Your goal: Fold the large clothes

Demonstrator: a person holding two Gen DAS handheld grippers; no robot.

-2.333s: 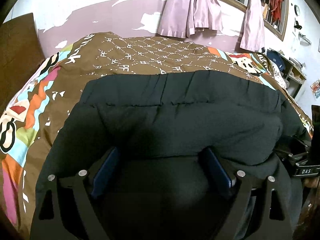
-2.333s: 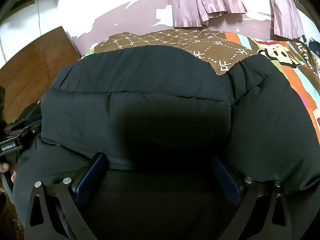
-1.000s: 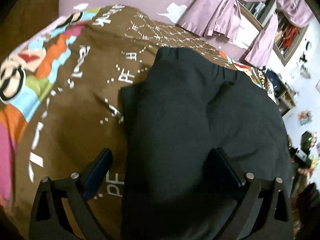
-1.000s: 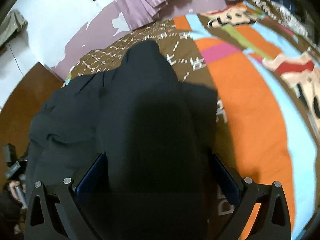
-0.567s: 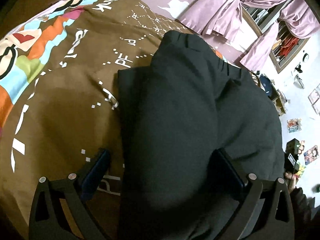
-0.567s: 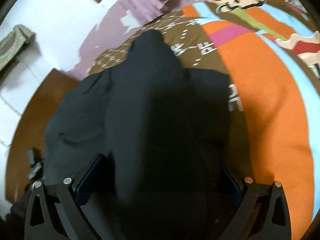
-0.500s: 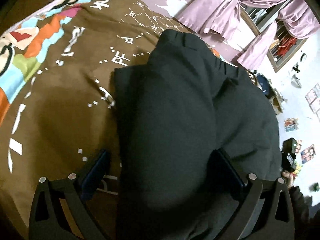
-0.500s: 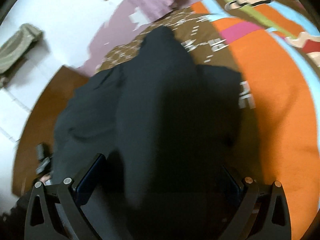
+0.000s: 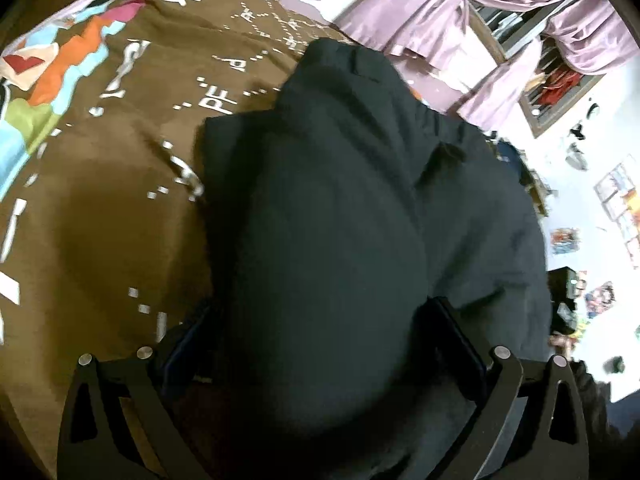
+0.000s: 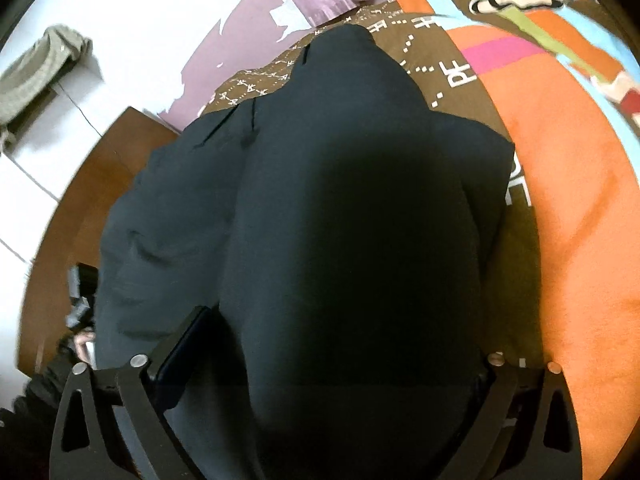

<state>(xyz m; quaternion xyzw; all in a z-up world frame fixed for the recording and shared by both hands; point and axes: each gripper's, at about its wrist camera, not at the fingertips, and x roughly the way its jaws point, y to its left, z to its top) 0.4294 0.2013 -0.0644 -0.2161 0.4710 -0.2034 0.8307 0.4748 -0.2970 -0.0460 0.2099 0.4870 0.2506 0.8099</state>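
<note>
Most of both views is taken up by the bed cover point(image 9: 100, 240), a soft, short-piled spread in brown with white lettering and bright cartoon patches. On it lies the black padded jacket point(image 9: 340, 220), already doubled into a thick, rounded bundle near the middle of the bed. Its shell is matte and smooth, its filling puffy, and it bulges up in a long hump rather than lying flat. The left gripper point(image 9: 320, 340) straddles one end of that hump with its jaws wide. The bulk fills the gap, but I cannot tell whether the pads actually press on it. The right gripper point(image 10: 332, 360) straddles the other end. Its jaws have just been closing with the jacket between them, and they now squeeze the padded fold from both sides, one pad buried under the cloth. The likely trouble is springiness: padding this lofty may push the fold open once it is let go. The slick shell could also slide out of a wide, shallow pinch, or one layer could be dragged while the lower ones stay behind, skewing the bundle. Smallest are the short stitched seams point(image 10: 252, 120) near the far edge.
</note>
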